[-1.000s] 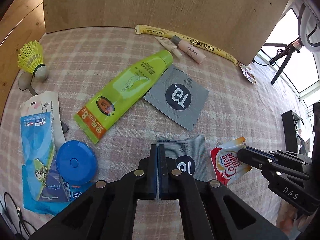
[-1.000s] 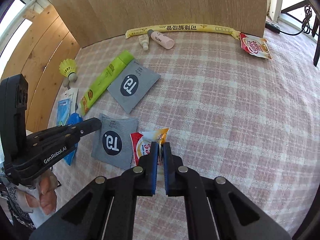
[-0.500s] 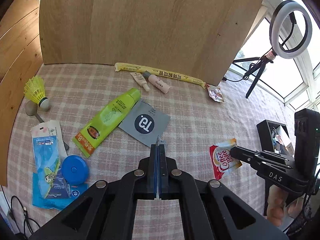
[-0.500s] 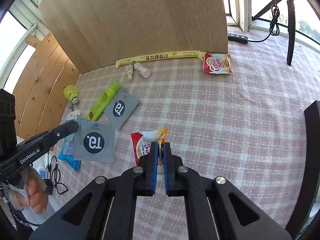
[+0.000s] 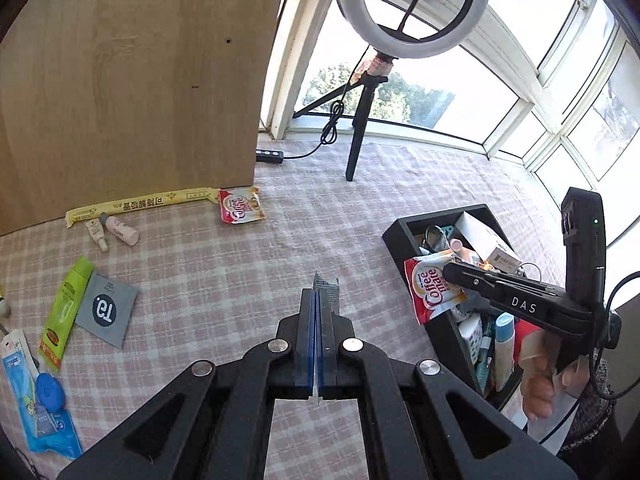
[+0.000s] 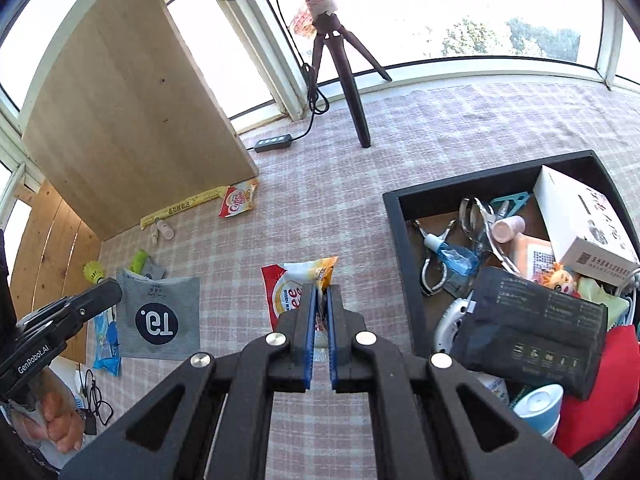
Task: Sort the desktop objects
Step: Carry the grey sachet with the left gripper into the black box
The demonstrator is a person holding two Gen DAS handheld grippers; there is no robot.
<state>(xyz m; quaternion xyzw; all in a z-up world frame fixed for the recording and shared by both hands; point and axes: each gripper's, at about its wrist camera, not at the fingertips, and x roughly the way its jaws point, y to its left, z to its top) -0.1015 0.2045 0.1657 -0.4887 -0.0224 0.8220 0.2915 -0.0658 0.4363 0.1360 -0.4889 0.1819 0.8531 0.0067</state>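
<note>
My left gripper (image 5: 316, 294) is shut on a grey sachet (image 5: 327, 285), seen edge-on in the left wrist view. The right wrist view shows that sachet (image 6: 160, 316) flat-on, hanging from the left gripper (image 6: 116, 288) above the checked cloth. A red and white Coffee mate sachet (image 6: 290, 292) is pinched in my shut right gripper (image 6: 320, 292). From the left wrist view the right gripper (image 5: 450, 270) holds that sachet (image 5: 432, 288) over the near rim of the black tray (image 5: 400, 236). The tray (image 6: 404, 240) is crowded with several items.
On the cloth lie a second Coffee mate sachet (image 5: 242, 210), another grey sachet (image 5: 106, 308), a green tube (image 5: 66, 312), a long yellow packet (image 5: 140, 204) and small tubes (image 5: 116, 230). A ring-light tripod (image 5: 360, 128) and a wooden board (image 5: 140, 80) stand behind.
Both grippers have lifted and swung right with their sachets off the cloth. The black tray has come into view, and the Coffee mate sachet now hangs at its rim.
</note>
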